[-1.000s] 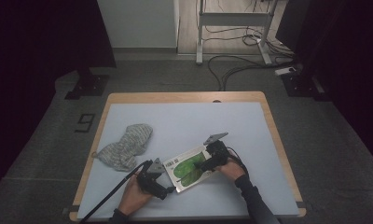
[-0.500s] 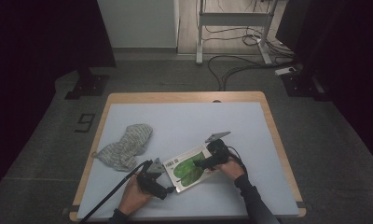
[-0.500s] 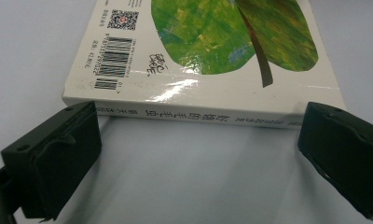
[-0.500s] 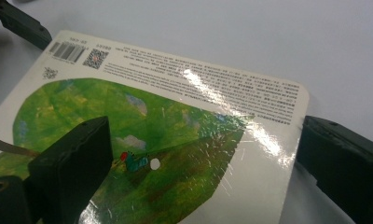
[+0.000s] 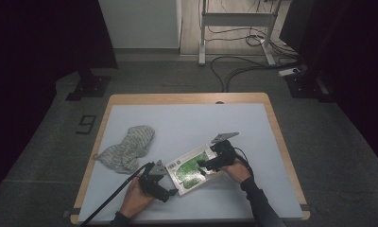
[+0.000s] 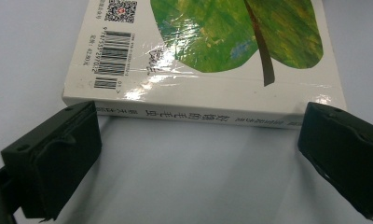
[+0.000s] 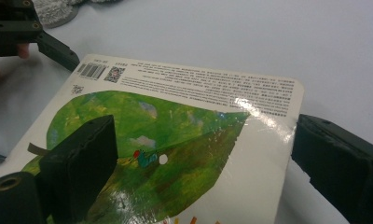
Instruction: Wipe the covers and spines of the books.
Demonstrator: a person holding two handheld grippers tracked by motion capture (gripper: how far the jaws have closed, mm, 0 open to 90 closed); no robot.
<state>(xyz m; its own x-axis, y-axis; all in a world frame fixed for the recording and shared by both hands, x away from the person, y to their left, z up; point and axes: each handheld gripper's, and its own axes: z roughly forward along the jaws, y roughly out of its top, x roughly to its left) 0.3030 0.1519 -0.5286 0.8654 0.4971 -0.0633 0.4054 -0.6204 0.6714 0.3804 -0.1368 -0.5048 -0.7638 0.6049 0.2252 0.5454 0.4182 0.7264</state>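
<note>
Right now, book: a picture book [image 5: 191, 168] lies flat on the white table [image 5: 187, 123] near the front edge, between the two grippers.
Cover art: a big green leaf with a brown stem [image 6: 264, 51]; the right gripper view shows a small caterpillar beside a round hole [image 7: 162, 159].
Writing: barcodes [image 6: 109, 58] and a QR code [image 6: 120, 9] sit at one corner; lines of small print run along the cover's edge and spine, probably Chinese, too fine to read.
Left gripper [image 5: 170, 193]: jaws spread wide, just short of the spine, not touching.
Right gripper [image 5: 201, 166]: jaws have just been closing a little; one lies over the cover, the other off its edge, not pinching.
Cut off: the book's far end in the left gripper view.
Knitted cloth [image 5: 125, 149]: grey, crumpled, well left of the book.
</note>
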